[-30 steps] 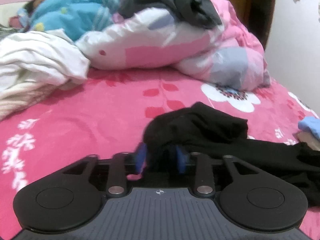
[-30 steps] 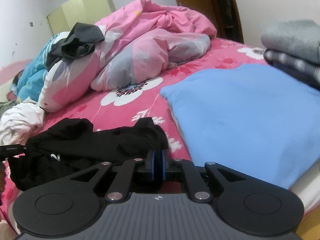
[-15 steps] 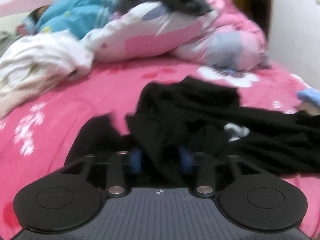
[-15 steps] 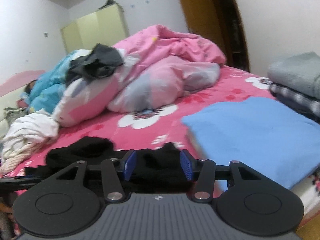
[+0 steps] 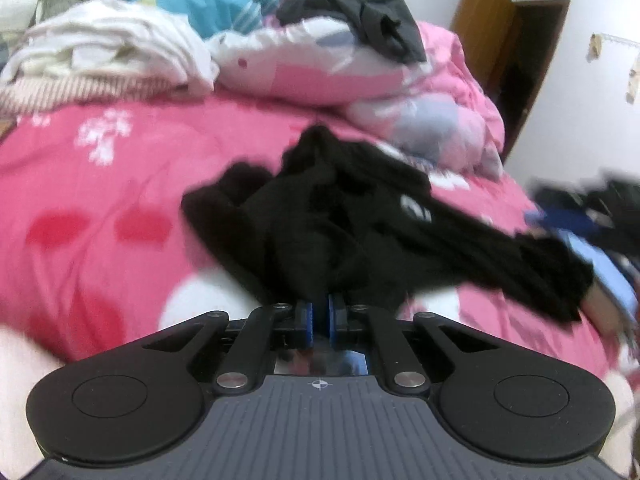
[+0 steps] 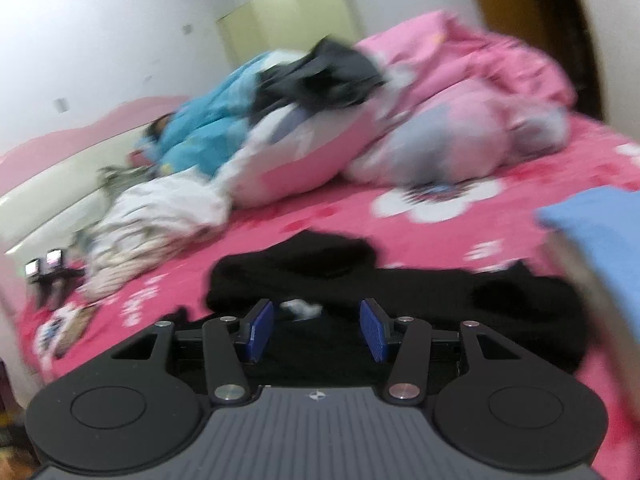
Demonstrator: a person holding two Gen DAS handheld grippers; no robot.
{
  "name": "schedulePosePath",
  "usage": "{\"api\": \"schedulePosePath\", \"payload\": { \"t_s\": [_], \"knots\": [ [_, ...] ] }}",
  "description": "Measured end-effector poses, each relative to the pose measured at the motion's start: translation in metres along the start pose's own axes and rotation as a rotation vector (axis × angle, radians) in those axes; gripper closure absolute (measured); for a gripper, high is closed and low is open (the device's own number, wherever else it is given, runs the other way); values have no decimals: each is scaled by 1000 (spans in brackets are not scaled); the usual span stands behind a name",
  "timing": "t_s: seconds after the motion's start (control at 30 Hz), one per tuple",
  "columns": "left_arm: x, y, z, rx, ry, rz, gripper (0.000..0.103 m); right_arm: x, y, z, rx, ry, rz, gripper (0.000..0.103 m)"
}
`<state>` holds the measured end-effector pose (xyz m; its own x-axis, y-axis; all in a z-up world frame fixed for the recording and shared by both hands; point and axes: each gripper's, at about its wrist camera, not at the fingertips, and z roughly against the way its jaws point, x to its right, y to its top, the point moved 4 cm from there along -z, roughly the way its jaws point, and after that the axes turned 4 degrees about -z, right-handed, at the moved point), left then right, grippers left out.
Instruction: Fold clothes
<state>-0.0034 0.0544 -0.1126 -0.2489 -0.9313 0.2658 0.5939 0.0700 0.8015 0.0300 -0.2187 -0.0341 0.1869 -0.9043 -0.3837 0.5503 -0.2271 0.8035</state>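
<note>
While a crumpled black fabric garment [image 5: 344, 224] was spread in a loose heap over the pink floral bedsheet [image 5: 100, 208], a fold of its near edge was pinched between the nearly closed blue pads of the left gripper [image 5: 319, 312]. The right gripper [image 6: 316, 322] was held just above another part of the same garment, its jaws standing apart with nothing pressed between them. Beyond the garment, a pink and white quilt [image 5: 320, 68] was bunched, and a folded light blue cloth [image 6: 596, 220] was seen at the right.
</note>
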Motion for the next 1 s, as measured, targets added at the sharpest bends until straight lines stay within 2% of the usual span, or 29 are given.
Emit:
{"api": "schedulePosePath", "payload": {
  "t_s": [0.17,0.2,0.27,0.37,0.57,0.63,0.7,0.77,0.87,0.93,1.0],
  "knots": [
    [-8,-13,14,-28,-44,-16,93,-48,-15,-55,-133,181,41,52],
    [-11,-13,18,-29,-51,-11,91,-57,-19,-67,-163,215,45,52],
    [-18,-11,26,-28,-61,1,77,-72,-29,-91,-227,282,51,54],
    [-37,-7,44,11,-32,34,71,-93,-48,-116,-324,357,88,59],
    [-75,11,59,103,52,94,67,-123,-87,-105,-422,535,220,59],
    [-80,22,49,103,47,88,67,-124,-95,-98,-461,580,258,58],
    [-81,34,34,99,27,44,60,-125,-99,-86,-486,606,335,54],
    [-79,48,16,100,29,-29,48,-126,-97,-74,-498,633,405,49],
    [-77,67,-15,86,12,-97,42,-122,-75,-60,-471,674,461,49],
    [-77,75,-36,57,-13,-116,41,-114,-46,-62,-397,631,453,44],
    [-77,78,-57,20,-34,-128,41,-106,-15,-78,-321,526,437,38]
  ]
}}
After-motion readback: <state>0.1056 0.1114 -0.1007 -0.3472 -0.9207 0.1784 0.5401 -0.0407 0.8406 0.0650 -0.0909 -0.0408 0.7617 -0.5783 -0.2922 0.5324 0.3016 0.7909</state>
